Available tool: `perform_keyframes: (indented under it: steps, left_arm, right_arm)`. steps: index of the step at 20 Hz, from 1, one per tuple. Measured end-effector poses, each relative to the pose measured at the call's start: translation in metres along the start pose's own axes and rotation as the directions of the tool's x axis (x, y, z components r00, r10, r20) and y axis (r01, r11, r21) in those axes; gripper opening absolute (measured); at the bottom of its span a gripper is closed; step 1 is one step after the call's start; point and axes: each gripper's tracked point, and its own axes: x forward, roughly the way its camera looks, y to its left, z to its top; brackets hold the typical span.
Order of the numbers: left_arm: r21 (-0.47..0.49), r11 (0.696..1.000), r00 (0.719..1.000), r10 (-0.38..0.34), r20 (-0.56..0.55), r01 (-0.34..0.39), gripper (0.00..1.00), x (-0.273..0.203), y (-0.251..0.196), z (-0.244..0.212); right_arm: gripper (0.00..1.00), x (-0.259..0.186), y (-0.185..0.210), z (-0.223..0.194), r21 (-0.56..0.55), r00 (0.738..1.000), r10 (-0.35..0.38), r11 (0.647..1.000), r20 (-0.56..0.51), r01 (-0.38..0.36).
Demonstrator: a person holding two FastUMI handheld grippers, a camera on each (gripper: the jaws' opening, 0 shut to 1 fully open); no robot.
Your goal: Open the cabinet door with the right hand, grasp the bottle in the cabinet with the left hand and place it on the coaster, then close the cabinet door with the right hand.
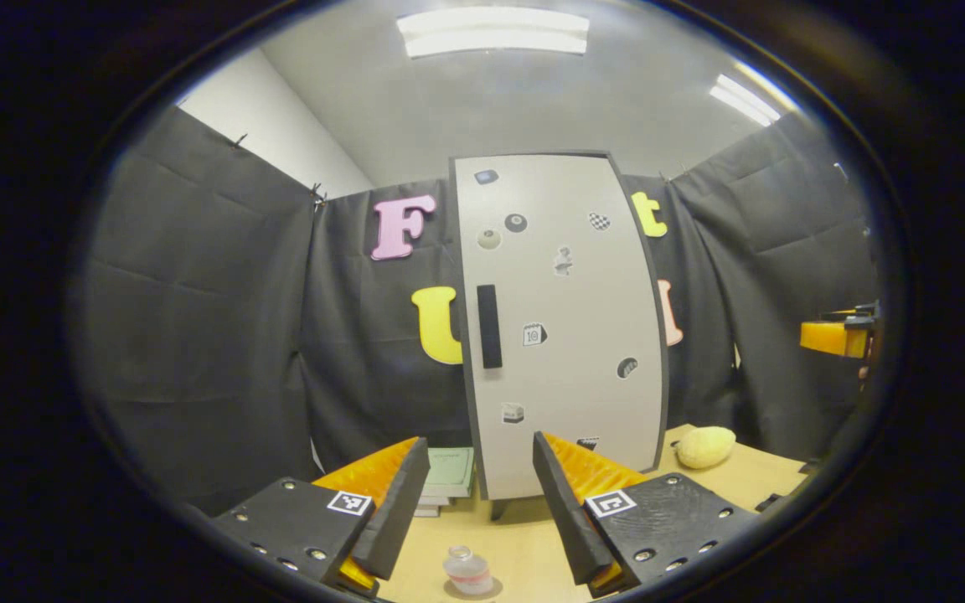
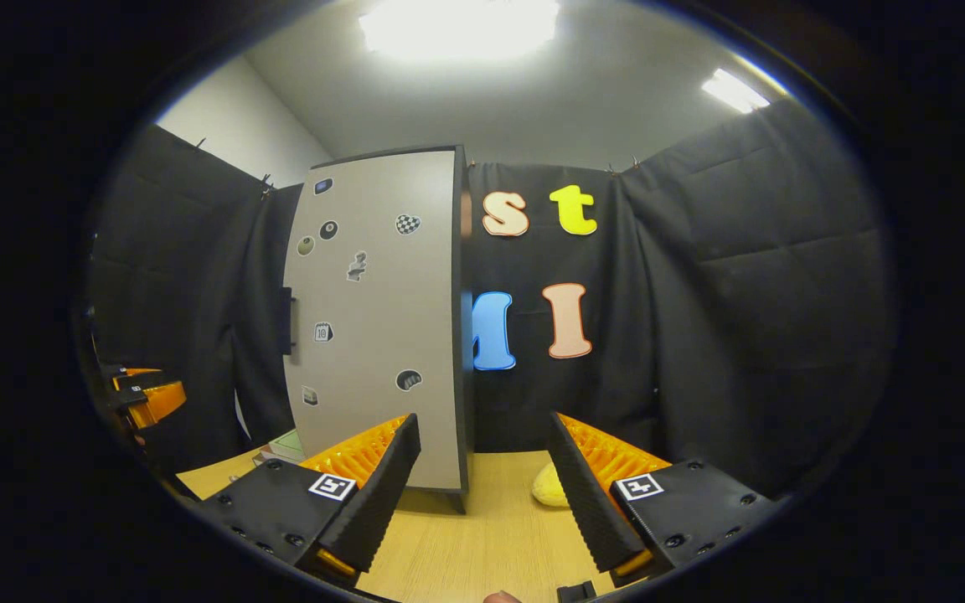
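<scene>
Grey cabinet door (image 1: 562, 327) stands shut at centre frame; the bottle (image 1: 467, 571) sits on its coaster (image 1: 474, 589) at bottom centre. We judge the task finished, left gripper (image 1: 472, 502) and right gripper (image 2: 482, 490) both holding jaws wide, empty.

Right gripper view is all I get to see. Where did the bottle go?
Observer: The bottle stands upright on the table, low between the left hand-held gripper's open fingers, and neither finger touches it.
Operator: Is it on the coaster?
Observer: It looks so: a thin round coaster peeks out under it.
Operator: What does the door look like from the front?
Observer: The door looks shut, and its handle is a dark upright bar near the door's left edge.
</scene>
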Motion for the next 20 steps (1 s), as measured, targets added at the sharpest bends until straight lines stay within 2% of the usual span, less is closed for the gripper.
perform_keyframes:
  steps: [2, 4, 10, 12, 13, 15, 16, 17, 20]
  left_arm:
    - [0.000, 1.000, 1.000, -0.003, 0.014, 0.003, 0.75, -0.003, 0.005, 0.008]
    - [0.003, 1.000, 1.000, -0.007, 0.019, 0.007, 0.75, -0.004, 0.010, 0.008]
    - [-0.002, 1.000, 1.000, -0.013, 0.022, 0.013, 0.80, -0.004, 0.027, 0.007]
    - [0.003, 1.000, 1.000, -0.015, 0.024, 0.015, 0.79, -0.003, 0.032, 0.008]
    - [0.003, 1.000, 0.999, -0.016, 0.028, 0.016, 0.79, -0.004, 0.034, 0.008]
    - [-0.002, 1.000, 0.999, -0.019, 0.032, 0.019, 0.78, -0.005, 0.038, 0.009]
    - [-0.006, 1.000, 0.999, -0.020, 0.033, 0.020, 0.78, -0.006, 0.039, 0.009]
    - [-0.011, 1.000, 0.999, -0.022, 0.033, 0.022, 0.77, -0.006, 0.040, 0.009]
    - [-0.015, 1.000, 0.999, -0.024, 0.035, 0.024, 0.77, -0.005, 0.046, 0.009]
  right_arm:
    - [0.96, -0.002, 0.006, 0.003, -0.001, 1.000, 0.003, 1.000, 0.003, -0.003]
    - [0.92, -0.004, 0.012, 0.006, -0.001, 1.000, 0.004, 1.000, 0.012, -0.004]
    - [0.96, -0.010, 0.029, 0.009, -0.008, 1.000, 0.008, 1.000, 0.017, -0.008]
    - [0.96, -0.013, 0.030, 0.011, -0.005, 1.000, 0.000, 1.000, 0.022, 0.000]
    - [0.92, -0.014, 0.032, 0.012, -0.005, 1.000, -0.002, 1.000, 0.022, 0.002]
    - [0.93, -0.016, 0.033, 0.016, -0.013, 1.000, -0.006, 1.000, 0.027, 0.007]
    - [0.96, -0.018, 0.034, 0.018, -0.016, 1.000, -0.009, 1.000, 0.030, 0.009]
    - [0.93, -0.019, 0.036, 0.019, -0.017, 0.999, -0.009, 1.000, 0.032, 0.009]
    - [0.93, -0.021, 0.039, 0.022, -0.025, 0.999, -0.011, 1.000, 0.036, 0.012]
